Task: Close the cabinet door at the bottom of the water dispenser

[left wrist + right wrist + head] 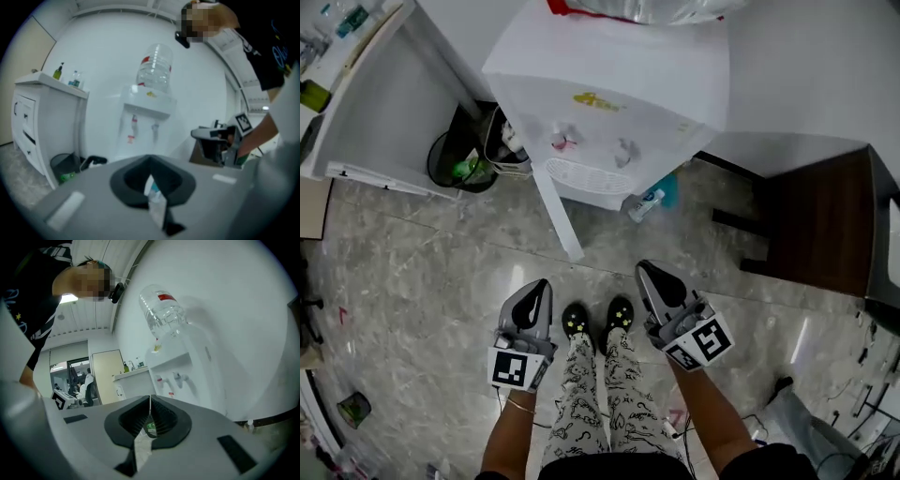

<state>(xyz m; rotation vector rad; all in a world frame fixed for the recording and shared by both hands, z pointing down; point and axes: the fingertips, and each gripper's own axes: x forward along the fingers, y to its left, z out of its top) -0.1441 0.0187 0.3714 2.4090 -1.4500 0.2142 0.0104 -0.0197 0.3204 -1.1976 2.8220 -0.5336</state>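
Observation:
The white water dispenser (pixel 609 84) stands against the wall ahead of me, with a clear bottle (pixel 154 68) on top. Its bottom cabinet door (pixel 555 211) is swung out toward me and shows edge-on as a narrow white panel. My left gripper (pixel 542 286) and right gripper (pixel 647 269) hang low in front of my body, a step short of the door, and touch nothing. In the left gripper view the left gripper (pixel 150 159) is shut and empty. In the right gripper view the right gripper (pixel 150 398) is shut and empty too, pointing at the dispenser (pixel 183 371).
A black waste bin (pixel 459 164) sits between the dispenser and a white cupboard (pixel 366 103) on the left. A small bottle (pixel 645 204) lies on the floor at the dispenser's right foot. Dark brown furniture (pixel 825 220) stands to the right. My shoes (pixel 595 319) are on the grey tiles.

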